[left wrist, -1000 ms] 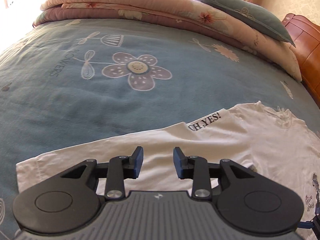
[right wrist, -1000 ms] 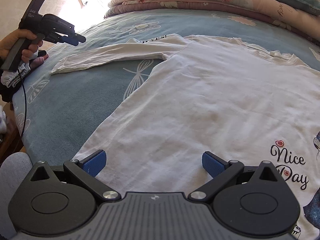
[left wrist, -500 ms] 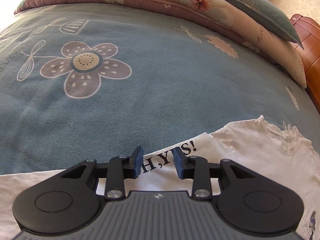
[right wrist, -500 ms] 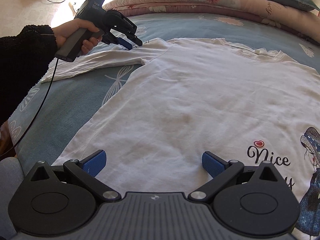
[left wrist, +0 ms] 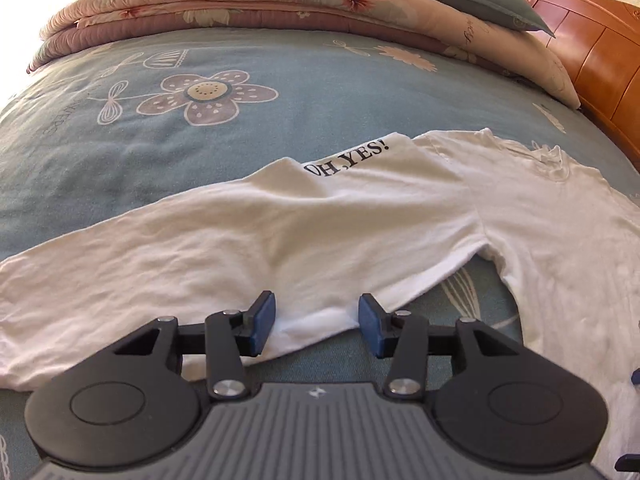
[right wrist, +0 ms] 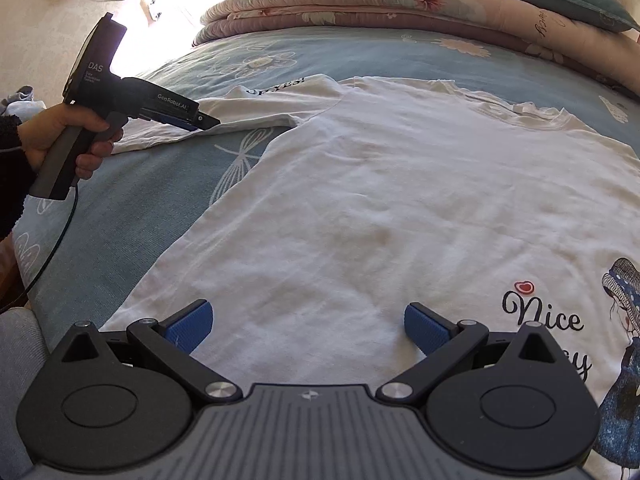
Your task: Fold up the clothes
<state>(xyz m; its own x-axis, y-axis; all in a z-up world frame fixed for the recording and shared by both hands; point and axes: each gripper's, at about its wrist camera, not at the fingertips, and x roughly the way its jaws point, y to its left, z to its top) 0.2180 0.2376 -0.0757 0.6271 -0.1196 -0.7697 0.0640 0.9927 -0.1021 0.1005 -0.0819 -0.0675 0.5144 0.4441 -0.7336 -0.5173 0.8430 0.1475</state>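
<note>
Left wrist view, creased white cotton shirt (left wrist: 320, 236), smooth blue bedsheet (left wrist: 280, 140)

white shirt (right wrist: 360, 200) looking like soft creased cotton, tongs (left wrist: 316, 320) showing matt black plastic, headboard (left wrist: 592, 52) gleaming glossy wood

The left wrist view sits low and close over the white shirt's (left wrist: 360, 232) sleeve near the bed's (left wrist: 280, 128) left edge, facing the folded quilt (left wrist: 280, 8) at the head end. The right wrist view looks the same way from the near edge, over the shirt's body. Both share the sleeve, its "OH, YES!" print (right wrist: 276, 85) and the quilt
</note>
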